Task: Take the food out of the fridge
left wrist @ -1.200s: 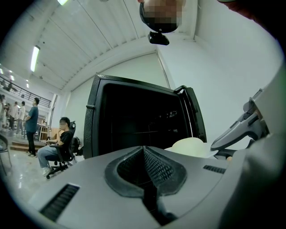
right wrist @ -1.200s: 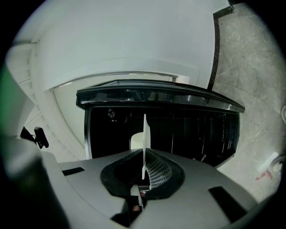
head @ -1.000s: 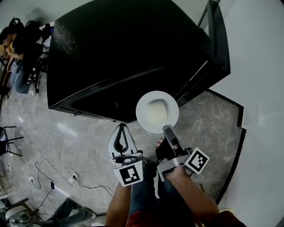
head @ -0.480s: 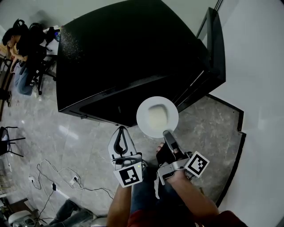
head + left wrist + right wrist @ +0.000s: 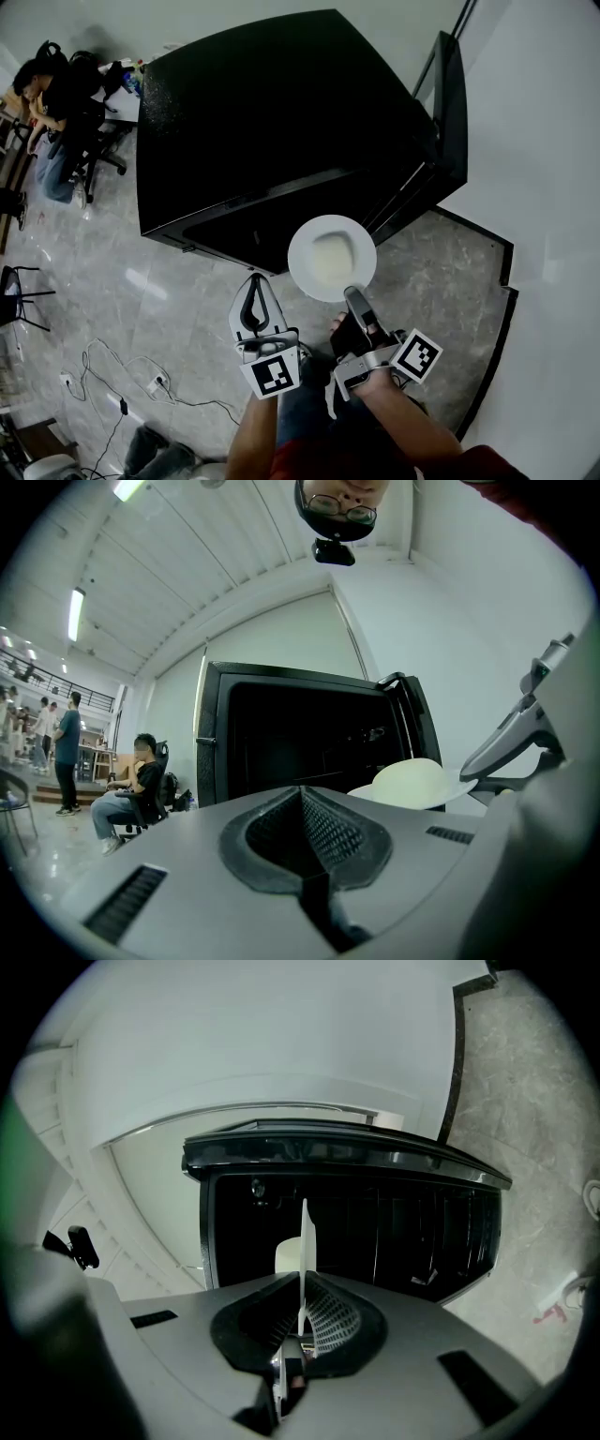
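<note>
While right gripper [image 5: 352, 294] fingers pinch the plate [image 5: 302, 246] rim, its food [image 5: 332, 256] hangs before the open fridge [image 5: 281, 122]. Left gripper [image 5: 253, 283] fingers pressed together, empty.

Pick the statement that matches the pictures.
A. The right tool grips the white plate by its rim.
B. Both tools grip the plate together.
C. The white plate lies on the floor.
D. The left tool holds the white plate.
A: the right tool is shut on the rim of the white plate, which shows edge-on between its jaws in the right gripper view, while the left tool is shut with nothing in it.
</note>
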Demonstrator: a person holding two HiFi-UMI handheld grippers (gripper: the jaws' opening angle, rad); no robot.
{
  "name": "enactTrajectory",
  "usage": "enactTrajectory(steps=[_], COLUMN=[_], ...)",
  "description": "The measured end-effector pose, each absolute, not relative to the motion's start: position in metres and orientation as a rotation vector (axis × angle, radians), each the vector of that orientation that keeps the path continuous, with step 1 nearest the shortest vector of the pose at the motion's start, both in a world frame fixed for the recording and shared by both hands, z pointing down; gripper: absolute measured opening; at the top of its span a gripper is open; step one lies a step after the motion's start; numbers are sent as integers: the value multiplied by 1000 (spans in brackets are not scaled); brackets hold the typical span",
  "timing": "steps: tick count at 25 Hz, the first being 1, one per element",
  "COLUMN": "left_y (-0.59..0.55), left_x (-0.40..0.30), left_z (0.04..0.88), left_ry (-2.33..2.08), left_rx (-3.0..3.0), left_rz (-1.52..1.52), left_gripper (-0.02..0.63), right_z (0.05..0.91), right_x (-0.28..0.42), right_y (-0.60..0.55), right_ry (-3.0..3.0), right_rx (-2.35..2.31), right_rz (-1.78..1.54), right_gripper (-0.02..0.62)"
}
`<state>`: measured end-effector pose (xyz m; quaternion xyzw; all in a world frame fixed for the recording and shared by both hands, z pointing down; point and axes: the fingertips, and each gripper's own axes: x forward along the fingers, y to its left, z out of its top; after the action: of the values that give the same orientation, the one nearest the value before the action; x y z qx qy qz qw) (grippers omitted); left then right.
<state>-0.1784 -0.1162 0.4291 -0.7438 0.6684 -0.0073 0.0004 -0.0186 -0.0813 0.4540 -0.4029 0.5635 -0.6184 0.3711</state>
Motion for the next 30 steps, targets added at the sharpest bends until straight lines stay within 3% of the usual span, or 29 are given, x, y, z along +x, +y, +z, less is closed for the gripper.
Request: enactTrajectory(steps=[30], left_y=[-86], left_x=[-184], left_z=[360], left_ry=[2123], left_rx=[-2298], left_rz=[62], left_gripper=[14], right_z=[375], right_x=[-29], right_y=[-41], right_ry=[1501], right_rx=[-976], right_rz=[-1603], right_gripper=[32])
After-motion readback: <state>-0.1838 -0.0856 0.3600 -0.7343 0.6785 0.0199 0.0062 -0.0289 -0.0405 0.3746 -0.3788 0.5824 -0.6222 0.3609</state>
